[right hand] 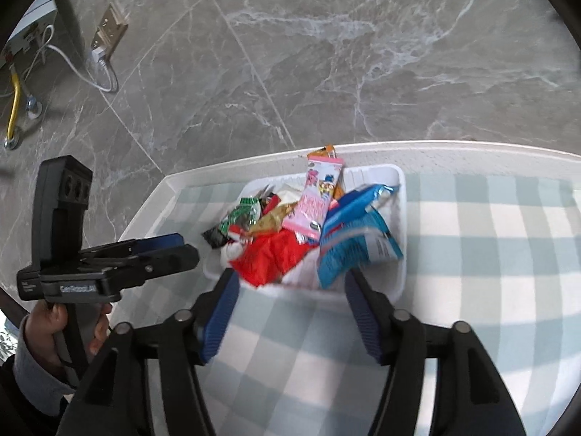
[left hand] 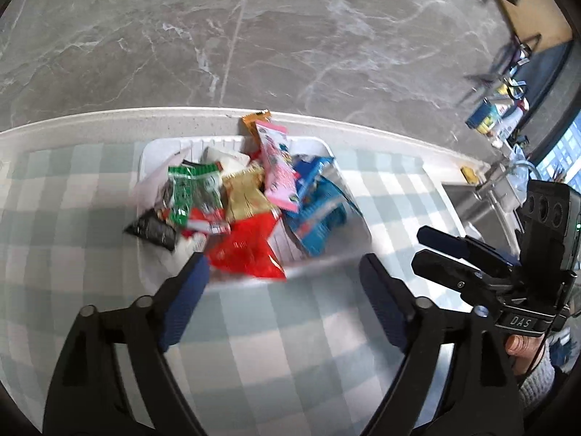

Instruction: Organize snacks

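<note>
Both the left hand-held gripper (left hand: 283, 283) and right hand-held gripper (right hand: 290, 294) hang wide and empty over the checked tabletop (right hand: 490, 236), snack packets (left hand: 247, 214) heaped in the white tray (left hand: 159, 152), apparently gathered, with tidying likely next.

This is a home kitchen. A steel sink (left hand: 483, 207) with a tap is set into the white worktop (left hand: 109, 120), which carries a checked cloth (right hand: 490, 236), and grey marble-look tiles (right hand: 326, 54) cover the wall behind, with a wall socket (right hand: 109, 25) holding a plugged-in white cable.
</note>
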`<move>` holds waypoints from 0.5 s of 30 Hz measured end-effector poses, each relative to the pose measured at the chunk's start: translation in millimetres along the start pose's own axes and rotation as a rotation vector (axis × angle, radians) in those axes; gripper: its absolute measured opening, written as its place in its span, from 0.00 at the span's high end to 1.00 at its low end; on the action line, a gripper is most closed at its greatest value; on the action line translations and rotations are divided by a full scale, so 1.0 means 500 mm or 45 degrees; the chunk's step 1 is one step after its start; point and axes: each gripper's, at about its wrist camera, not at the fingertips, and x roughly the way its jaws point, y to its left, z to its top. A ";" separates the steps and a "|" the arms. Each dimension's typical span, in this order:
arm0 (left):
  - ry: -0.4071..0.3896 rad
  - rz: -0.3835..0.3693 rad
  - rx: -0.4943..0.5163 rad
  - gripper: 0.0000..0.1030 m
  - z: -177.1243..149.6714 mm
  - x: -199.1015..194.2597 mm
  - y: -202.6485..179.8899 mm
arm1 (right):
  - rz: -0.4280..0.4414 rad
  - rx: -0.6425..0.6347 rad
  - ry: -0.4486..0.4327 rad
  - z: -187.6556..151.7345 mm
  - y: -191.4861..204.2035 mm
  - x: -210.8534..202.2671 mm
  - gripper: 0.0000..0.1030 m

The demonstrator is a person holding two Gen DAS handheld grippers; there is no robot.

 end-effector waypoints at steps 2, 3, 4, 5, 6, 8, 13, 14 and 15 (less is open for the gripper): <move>-0.006 0.008 0.026 0.12 -0.023 -0.021 -0.019 | -0.019 -0.009 -0.017 -0.019 0.012 -0.025 0.33; -0.008 0.014 0.033 0.12 -0.031 -0.031 -0.026 | -0.030 -0.015 -0.026 -0.027 0.018 -0.035 0.32; -0.015 0.025 0.045 0.12 -0.041 -0.042 -0.036 | -0.045 -0.024 -0.036 -0.037 0.026 -0.049 0.31; -0.012 0.024 0.054 0.12 -0.047 -0.052 -0.042 | -0.052 -0.031 -0.043 -0.043 0.033 -0.057 0.30; -0.022 0.037 0.076 0.12 -0.058 -0.066 -0.056 | -0.059 -0.039 -0.050 -0.050 0.039 -0.067 0.30; -0.026 0.049 0.108 0.12 -0.067 -0.080 -0.072 | -0.073 -0.062 -0.063 -0.062 0.054 -0.085 0.29; -0.053 0.072 0.201 0.12 -0.092 -0.123 -0.122 | -0.101 -0.093 -0.085 -0.089 0.080 -0.121 0.29; -0.060 0.081 0.217 0.12 -0.096 -0.131 -0.130 | -0.101 -0.091 -0.088 -0.094 0.083 -0.127 0.29; -0.066 0.081 0.232 0.12 -0.101 -0.139 -0.138 | -0.101 -0.090 -0.091 -0.098 0.086 -0.132 0.29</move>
